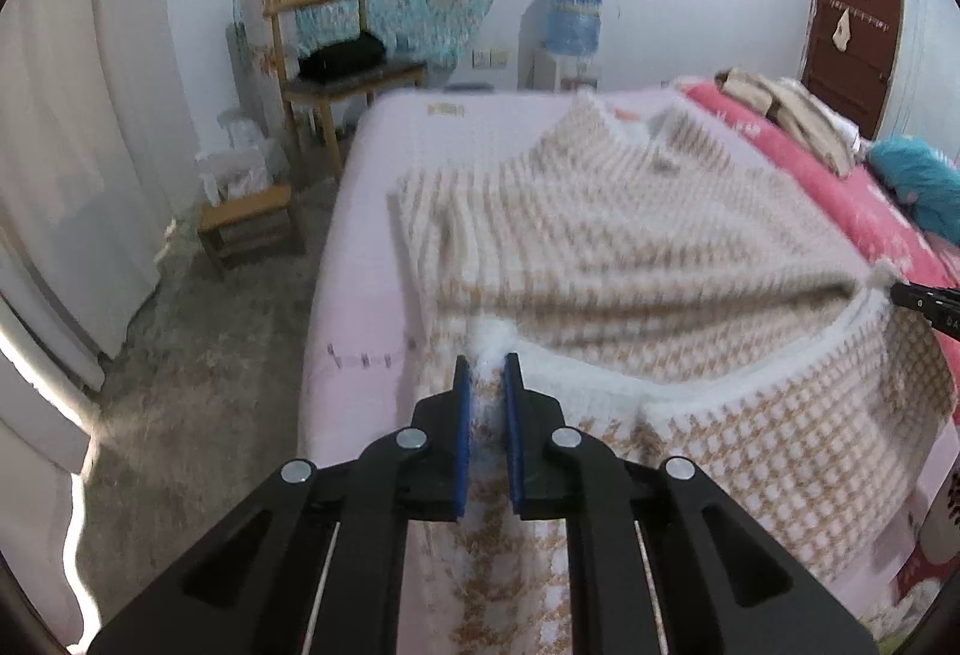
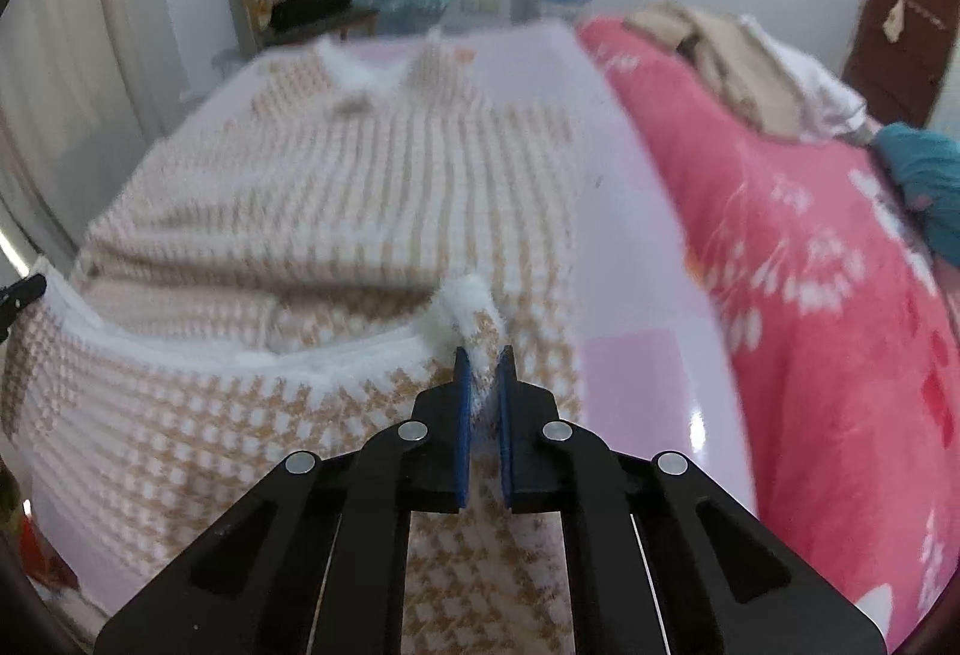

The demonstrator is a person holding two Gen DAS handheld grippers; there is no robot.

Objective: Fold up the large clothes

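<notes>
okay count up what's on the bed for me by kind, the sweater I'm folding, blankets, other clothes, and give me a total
Houndstooth sweater: 1, its white hem pinched by the left gripper and the right gripper
Pink floral blanket: 1
Heap of beige and white clothes: 1 pile; pieces too jumbled to count
Teal item: 1, at the frame's edge
Total: 4

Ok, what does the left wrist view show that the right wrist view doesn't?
Left wrist only: the small wooden stool on the floor beside the bed, and the left gripper shut on the sweater's white hem.
Right wrist only: the right gripper shut on the hem's other corner.
Both: the houndstooth sweater spread on the lilac bed sheet, pink blanket, wooden chair, water dispenser.
</notes>
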